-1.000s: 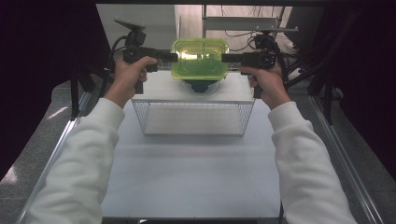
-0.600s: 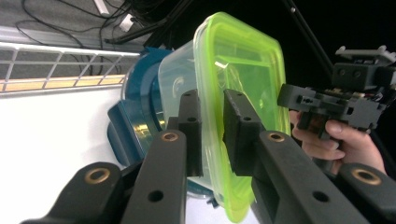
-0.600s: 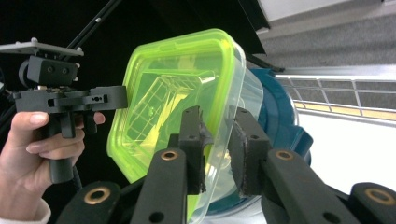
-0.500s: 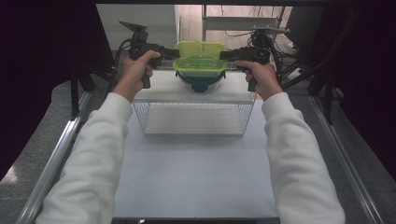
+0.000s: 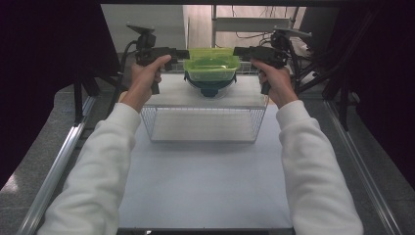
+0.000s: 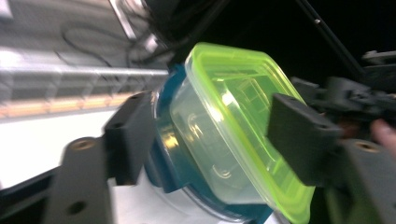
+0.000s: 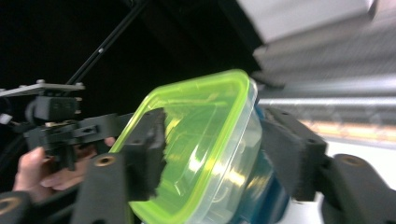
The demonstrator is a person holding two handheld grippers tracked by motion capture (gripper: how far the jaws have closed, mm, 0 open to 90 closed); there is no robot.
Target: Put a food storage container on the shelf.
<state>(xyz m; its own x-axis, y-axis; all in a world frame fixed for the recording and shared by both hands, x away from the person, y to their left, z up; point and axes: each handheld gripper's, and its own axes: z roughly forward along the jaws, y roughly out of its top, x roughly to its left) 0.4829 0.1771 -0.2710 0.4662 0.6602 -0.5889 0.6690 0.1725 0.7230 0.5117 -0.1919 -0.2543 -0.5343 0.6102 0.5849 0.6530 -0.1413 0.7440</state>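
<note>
A clear container with a yellow-green lid (image 5: 211, 66) hangs in the air beyond the far side of a wire basket (image 5: 205, 122). A dark blue-rimmed piece (image 5: 210, 89) sits under it. My left gripper (image 5: 186, 54) grips its left end and my right gripper (image 5: 238, 51) its right end. In the left gripper view the green-lidded container (image 6: 233, 126) sits tilted between the black jaws, my left gripper (image 6: 215, 135) shut on it, the blue rim (image 6: 163, 135) against one jaw. In the right gripper view my right gripper (image 7: 219, 154) clamps the container (image 7: 205, 140) the same way.
The wire basket stands on a white table (image 5: 205, 186) between the person's white sleeves. Metal rails (image 5: 58, 161) run along both table sides. Dark frames and cables (image 5: 313, 58) crowd the back corners behind the grippers.
Both grippers have kept their hold while the container turned from lid-toward-camera to nearly level. Its side and the blue piece underneath now show more.
</note>
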